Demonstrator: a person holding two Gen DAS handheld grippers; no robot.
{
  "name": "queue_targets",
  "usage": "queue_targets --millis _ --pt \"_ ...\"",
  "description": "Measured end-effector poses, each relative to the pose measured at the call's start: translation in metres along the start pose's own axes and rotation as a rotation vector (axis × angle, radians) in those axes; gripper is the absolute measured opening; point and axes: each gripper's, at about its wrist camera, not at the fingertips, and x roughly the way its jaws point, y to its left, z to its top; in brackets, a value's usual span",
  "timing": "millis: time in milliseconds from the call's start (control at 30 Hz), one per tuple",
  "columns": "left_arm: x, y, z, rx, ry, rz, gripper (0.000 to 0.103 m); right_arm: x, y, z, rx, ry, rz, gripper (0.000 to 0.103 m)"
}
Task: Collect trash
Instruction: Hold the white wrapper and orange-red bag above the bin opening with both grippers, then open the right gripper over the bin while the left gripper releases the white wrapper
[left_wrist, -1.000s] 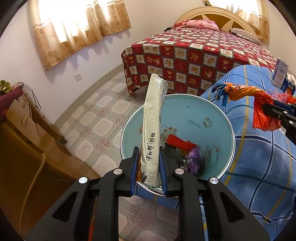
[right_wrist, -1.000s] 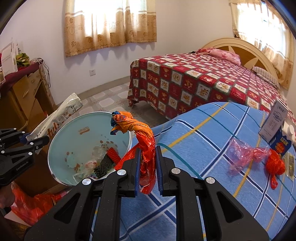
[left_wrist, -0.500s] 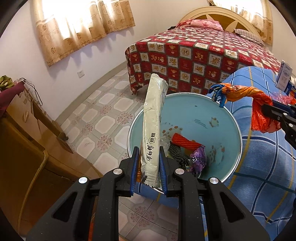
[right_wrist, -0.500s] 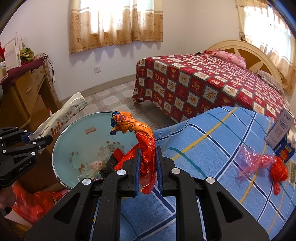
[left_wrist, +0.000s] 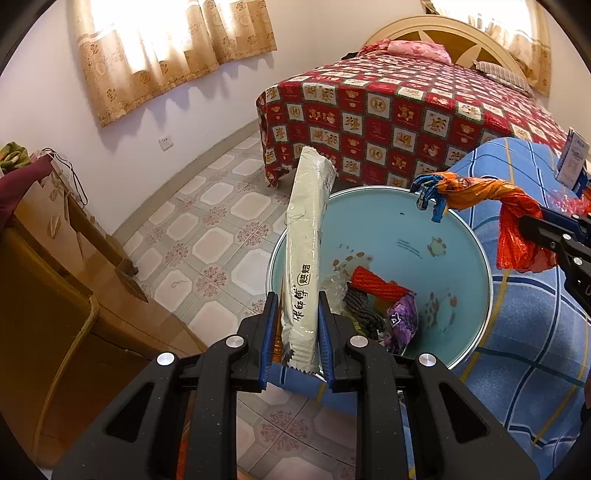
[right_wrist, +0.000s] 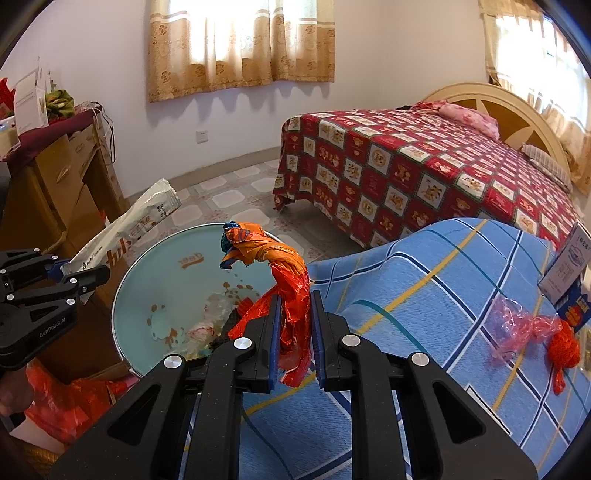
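My left gripper (left_wrist: 297, 314) is shut on a long white snack wrapper (left_wrist: 304, 243) that stands upright over the near left rim of a pale blue bin (left_wrist: 458, 229). The bin holds red, dark and purple trash. My right gripper (right_wrist: 293, 321) is shut on a twisted orange-red plastic wrapper (right_wrist: 284, 266), held above the bin's (right_wrist: 170, 280) right rim beside the blue checked cover (right_wrist: 424, 295). The right gripper and its wrapper (left_wrist: 480, 195) show at the right of the left wrist view. The left gripper (right_wrist: 81, 275) with the white wrapper (right_wrist: 136, 229) shows at the left of the right wrist view.
A pink plastic bag (right_wrist: 517, 328) and a red net scrap (right_wrist: 563, 350) lie on the blue cover, near a card and box (right_wrist: 570, 266). A bed with a red quilt (right_wrist: 406, 158) stands behind. A wooden cabinet (left_wrist: 55, 277) stands left. A red bag (right_wrist: 70, 402) lies below the bin.
Both grippers keep their hold. Both views have shifted a little, so the bin and bed sit further right in frame. The wrappers stay over the bin's rim.
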Motion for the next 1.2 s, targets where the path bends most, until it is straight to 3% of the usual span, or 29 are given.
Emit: queue_targets --millis 1200 --pt "0.002 -0.007 -0.001 0.001 -0.003 -0.014 0.022 0.001 0.012 0.006 -0.010 -0.005 0.012 0.016"
